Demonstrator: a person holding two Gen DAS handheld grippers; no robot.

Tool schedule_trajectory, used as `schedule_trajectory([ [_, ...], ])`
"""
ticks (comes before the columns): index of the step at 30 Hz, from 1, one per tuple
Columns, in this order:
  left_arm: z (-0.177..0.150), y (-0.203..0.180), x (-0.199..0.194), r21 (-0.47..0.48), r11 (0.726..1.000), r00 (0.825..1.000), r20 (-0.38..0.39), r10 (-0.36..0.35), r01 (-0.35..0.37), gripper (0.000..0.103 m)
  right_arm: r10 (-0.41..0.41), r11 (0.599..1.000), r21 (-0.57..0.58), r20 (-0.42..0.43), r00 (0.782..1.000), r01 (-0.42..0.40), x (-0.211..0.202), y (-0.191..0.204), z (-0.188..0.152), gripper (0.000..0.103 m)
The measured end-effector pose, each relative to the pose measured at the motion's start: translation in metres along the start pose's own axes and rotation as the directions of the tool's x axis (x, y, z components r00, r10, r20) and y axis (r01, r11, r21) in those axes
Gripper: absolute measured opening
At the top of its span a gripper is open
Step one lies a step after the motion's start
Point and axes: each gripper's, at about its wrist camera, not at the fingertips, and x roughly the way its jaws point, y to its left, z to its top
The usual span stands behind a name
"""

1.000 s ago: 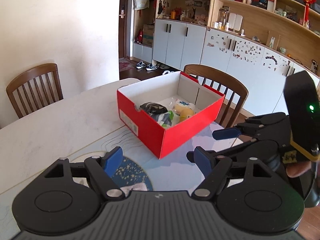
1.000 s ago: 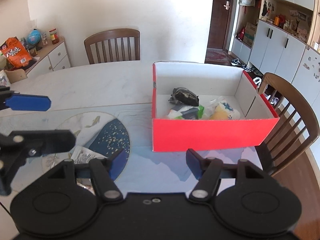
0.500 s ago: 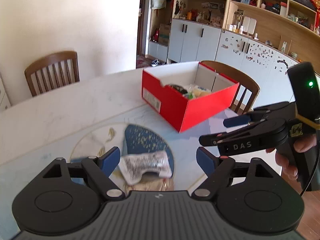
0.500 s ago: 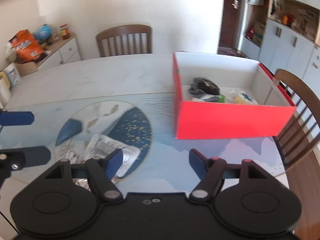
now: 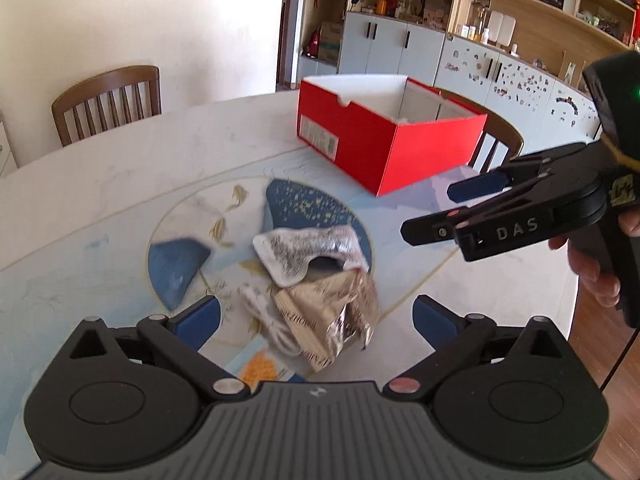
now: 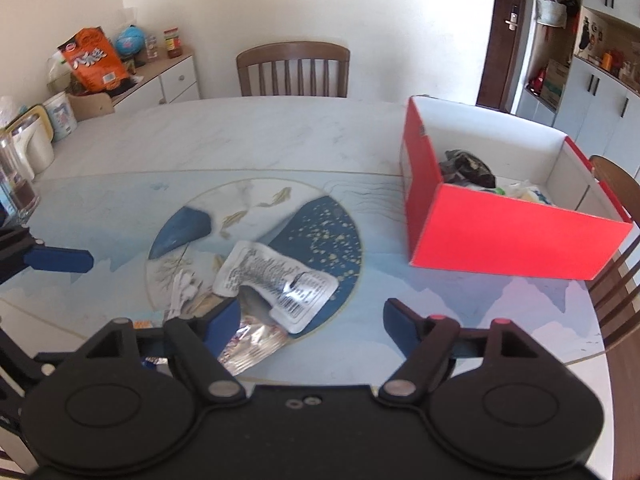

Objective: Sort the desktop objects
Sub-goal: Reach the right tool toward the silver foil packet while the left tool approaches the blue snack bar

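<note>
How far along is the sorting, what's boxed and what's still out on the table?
Partly done. The red box already holds a dark bundle and some pale packets. Nothing is in hand: left gripper and right gripper are both open. Still out: the silver pouch, crumpled foil wrapper and white cable.

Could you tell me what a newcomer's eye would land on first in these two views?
Most likely the bright red box, open-topped on the right of the table, with a dark bundle and other items inside. Next comes the crumpled silver foil packet lying on the round blue fish design at the mat's middle, with a white cable beside it. Both tools, left and right, hover open near that pile.
</note>
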Motion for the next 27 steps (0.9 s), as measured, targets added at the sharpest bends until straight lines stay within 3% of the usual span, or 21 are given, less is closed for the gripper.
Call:
schedule_trajectory([
  [9,-0.023,0.016,0.015,-0.006,1.0,0.999,-0.037,-0.019,0.019,0.103,-0.026,1.0,0.001,-0.001,1.0,0.026,0.01,0.018,-0.005,0.079],
  [18,-0.042,0.026,0.03,0.098,0.991,0.995,-0.042,-0.087,0.091,0.103,-0.05,0.998,0.028,-0.018,0.999,0.05,0.024,0.042,-0.004,0.079],
  [27,-0.051,0.035,0.037,0.064,0.994,0.994,-0.071,-0.086,0.091,0.103,-0.072,0.992,0.095,-0.057,0.996,0.078,0.045,0.059,-0.008,0.079],
])
